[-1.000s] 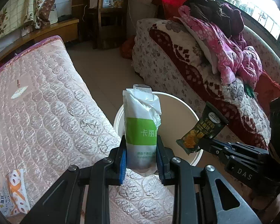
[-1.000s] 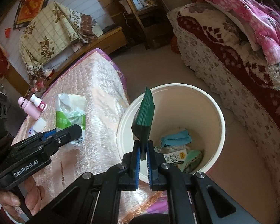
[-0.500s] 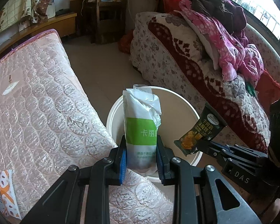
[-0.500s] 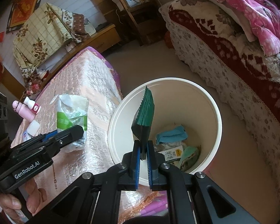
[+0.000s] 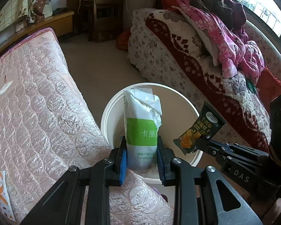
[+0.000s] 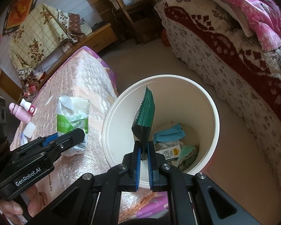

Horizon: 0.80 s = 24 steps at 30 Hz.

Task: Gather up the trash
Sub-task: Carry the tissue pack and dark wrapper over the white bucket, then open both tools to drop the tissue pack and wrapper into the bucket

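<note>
My left gripper [image 5: 142,150] is shut on a white and green tissue pack [image 5: 141,125], held upright over the near rim of the white trash bin [image 5: 110,116]. It also shows in the right wrist view [image 6: 73,118], beside the bin [image 6: 213,112]. My right gripper [image 6: 144,157] is shut on a dark green snack wrapper [image 6: 145,120], held above the bin's opening. The wrapper [image 5: 199,129] shows in the left wrist view at the bin's right rim. The bin holds a blue cloth [image 6: 168,134] and other scraps.
A pink quilted mattress [image 5: 37,103] lies left of the bin, with a pink bottle [image 6: 22,111] and small packets on it. A sofa with a red-patterned cover [image 5: 206,60] and a pile of clothes stands to the right. Tiled floor runs between them.
Both grippers have moved closer to the bin with their loads. The tissue pack now stands over the bin's near rim, and the wrapper sits further over the opening.
</note>
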Tool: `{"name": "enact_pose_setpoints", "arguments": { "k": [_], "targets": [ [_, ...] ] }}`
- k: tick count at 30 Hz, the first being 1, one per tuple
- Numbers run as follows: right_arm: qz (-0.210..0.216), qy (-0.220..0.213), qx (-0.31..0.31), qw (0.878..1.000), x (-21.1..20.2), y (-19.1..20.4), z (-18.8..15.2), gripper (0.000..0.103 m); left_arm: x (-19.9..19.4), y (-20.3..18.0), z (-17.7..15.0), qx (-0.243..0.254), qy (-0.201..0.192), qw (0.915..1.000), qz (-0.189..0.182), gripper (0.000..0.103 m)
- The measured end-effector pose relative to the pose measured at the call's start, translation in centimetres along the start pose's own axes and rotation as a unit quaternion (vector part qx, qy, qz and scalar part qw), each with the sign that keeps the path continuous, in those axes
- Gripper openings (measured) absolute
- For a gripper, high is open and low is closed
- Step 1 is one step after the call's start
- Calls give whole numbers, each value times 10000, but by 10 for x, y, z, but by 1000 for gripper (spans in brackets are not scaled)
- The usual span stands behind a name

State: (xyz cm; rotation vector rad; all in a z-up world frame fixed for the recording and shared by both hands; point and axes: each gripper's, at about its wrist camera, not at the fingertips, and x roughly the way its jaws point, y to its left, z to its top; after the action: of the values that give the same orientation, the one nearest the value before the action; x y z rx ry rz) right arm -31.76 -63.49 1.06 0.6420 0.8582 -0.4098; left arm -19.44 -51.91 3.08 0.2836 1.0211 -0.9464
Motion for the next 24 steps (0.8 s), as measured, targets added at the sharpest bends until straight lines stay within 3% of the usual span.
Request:
{"name": "enact_pose_setpoints", "arguments": {
  "k": [16, 21, 24],
  "targets": [
    [-106, -16, 80, 9999, 3, -4, 2, 11, 2, -1, 0, -44, -15, 10000, -35, 30],
    [-269, 58, 177, 9995, 7, -7, 2, 11, 0, -1, 0, -72, -26, 10000, -59, 49],
    [-234, 82, 224, 9994, 8, -9, 1, 11, -2, 2, -1, -128, -45, 9999, -52, 52]
  ]
}}
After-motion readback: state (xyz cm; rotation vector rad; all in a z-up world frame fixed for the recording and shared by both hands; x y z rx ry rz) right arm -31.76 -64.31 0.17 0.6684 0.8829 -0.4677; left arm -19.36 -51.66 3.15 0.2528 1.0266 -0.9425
